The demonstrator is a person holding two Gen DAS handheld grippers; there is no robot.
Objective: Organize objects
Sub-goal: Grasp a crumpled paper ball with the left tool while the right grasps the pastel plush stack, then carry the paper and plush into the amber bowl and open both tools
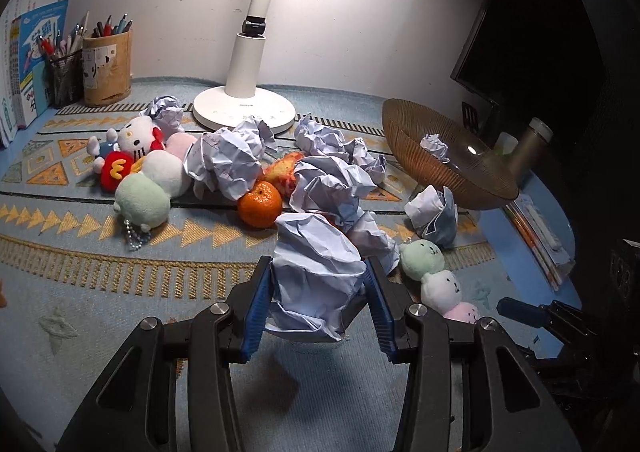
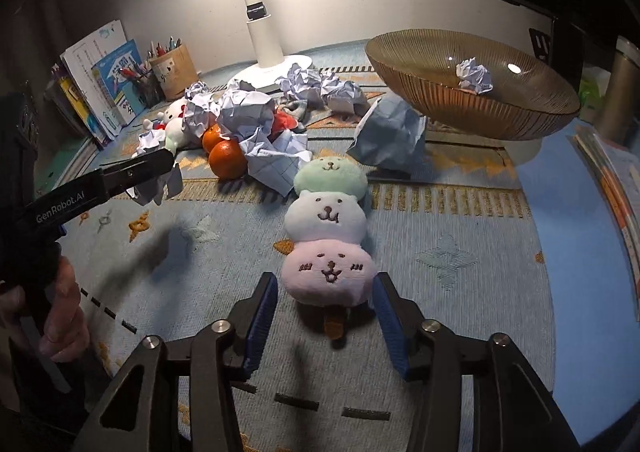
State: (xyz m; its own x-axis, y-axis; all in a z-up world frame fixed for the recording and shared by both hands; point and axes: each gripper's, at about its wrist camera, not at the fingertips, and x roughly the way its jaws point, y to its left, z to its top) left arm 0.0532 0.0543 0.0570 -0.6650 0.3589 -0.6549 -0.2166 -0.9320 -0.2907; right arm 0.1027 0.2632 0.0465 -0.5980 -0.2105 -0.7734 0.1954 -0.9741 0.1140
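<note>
My left gripper [image 1: 318, 284] is shut on a crumpled paper ball [image 1: 316, 272], held above the patterned mat; it shows at the left of the right wrist view [image 2: 160, 180]. My right gripper [image 2: 326, 300] is open, its blue pads on either side of the pink end of a three-ball plush skewer [image 2: 326, 224] that lies on the mat. The same plush shows in the left wrist view [image 1: 436, 276]. A brown ribbed glass bowl [image 2: 500, 108] at the right holds one paper ball [image 2: 474, 76]. Several more paper balls [image 1: 228, 160] lie in a pile with oranges [image 1: 260, 204].
A white desk lamp [image 1: 244, 108] stands at the back. A Hello Kitty plush [image 1: 132, 140] and a second plush skewer [image 1: 152, 188] lie left. Pen holders [image 1: 106, 68] and books [image 1: 28, 64] stand at the back left. A monitor [image 1: 532, 32] and a bottle [image 1: 528, 144] are right.
</note>
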